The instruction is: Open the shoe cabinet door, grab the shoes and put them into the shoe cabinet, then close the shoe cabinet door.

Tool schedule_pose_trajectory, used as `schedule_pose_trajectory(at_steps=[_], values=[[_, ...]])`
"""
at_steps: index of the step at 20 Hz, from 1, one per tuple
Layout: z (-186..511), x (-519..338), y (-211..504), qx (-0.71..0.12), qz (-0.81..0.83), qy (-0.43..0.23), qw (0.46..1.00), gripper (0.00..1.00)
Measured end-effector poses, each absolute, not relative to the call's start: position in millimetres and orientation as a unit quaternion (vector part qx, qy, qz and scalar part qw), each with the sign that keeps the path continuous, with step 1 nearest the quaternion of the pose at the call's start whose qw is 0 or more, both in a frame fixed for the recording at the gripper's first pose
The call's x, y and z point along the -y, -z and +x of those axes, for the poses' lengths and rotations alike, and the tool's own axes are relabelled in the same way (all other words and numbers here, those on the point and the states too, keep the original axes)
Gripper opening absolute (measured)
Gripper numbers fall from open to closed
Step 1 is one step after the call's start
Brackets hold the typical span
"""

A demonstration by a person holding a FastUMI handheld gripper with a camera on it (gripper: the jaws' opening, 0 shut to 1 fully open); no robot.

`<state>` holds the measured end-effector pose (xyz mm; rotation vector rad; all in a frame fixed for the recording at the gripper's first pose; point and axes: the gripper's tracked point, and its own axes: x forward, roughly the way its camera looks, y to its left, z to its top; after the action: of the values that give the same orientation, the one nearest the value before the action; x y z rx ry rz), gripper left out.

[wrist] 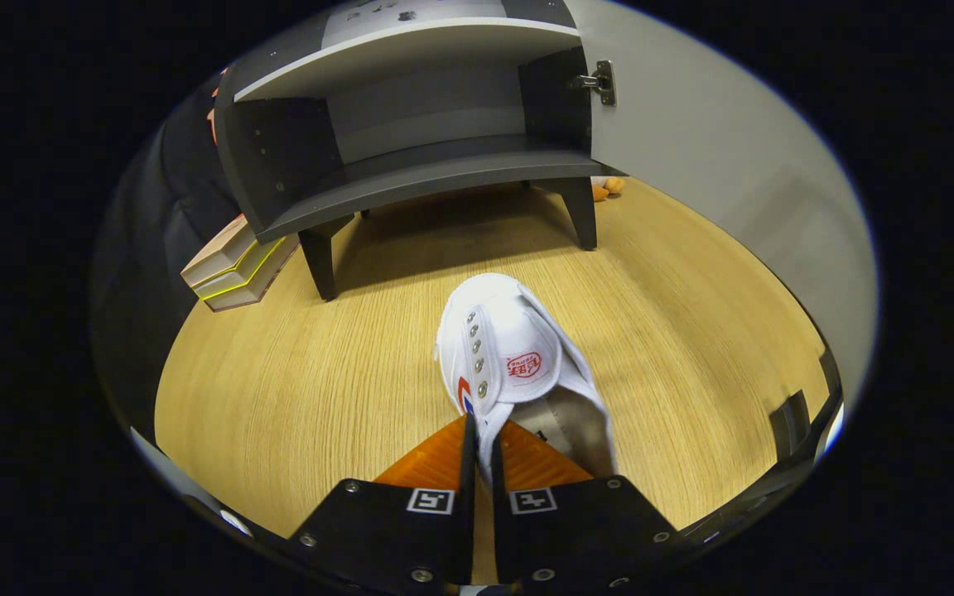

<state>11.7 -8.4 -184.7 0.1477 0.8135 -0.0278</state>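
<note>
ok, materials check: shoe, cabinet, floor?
Shoe: white woven canvas by the look, matte, with metal eyelets; the tool is shut on its side wall. Shoe cabinet: smooth matte grey panels, probably laminated board; the open door hangs on a shiny metal hinge. Floor: pale wood grain, likely laminate or veneer.

A stack of boxes (238,263) is lying on the wood floor (278,389) at far left, against the dark wall. A small orange toy (607,189) is sitting on the floor at far right.
</note>
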Motion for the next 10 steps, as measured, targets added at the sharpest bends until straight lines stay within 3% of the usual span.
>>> schedule_pose_trajectory(at_steps=[4,10], values=[[12.4,4.9,185.0,-0.403,0.069,-0.001,0.913,0.01],[15.2,-0.3,175.4,-0.39,0.039,-0.028,0.92,0.0]])
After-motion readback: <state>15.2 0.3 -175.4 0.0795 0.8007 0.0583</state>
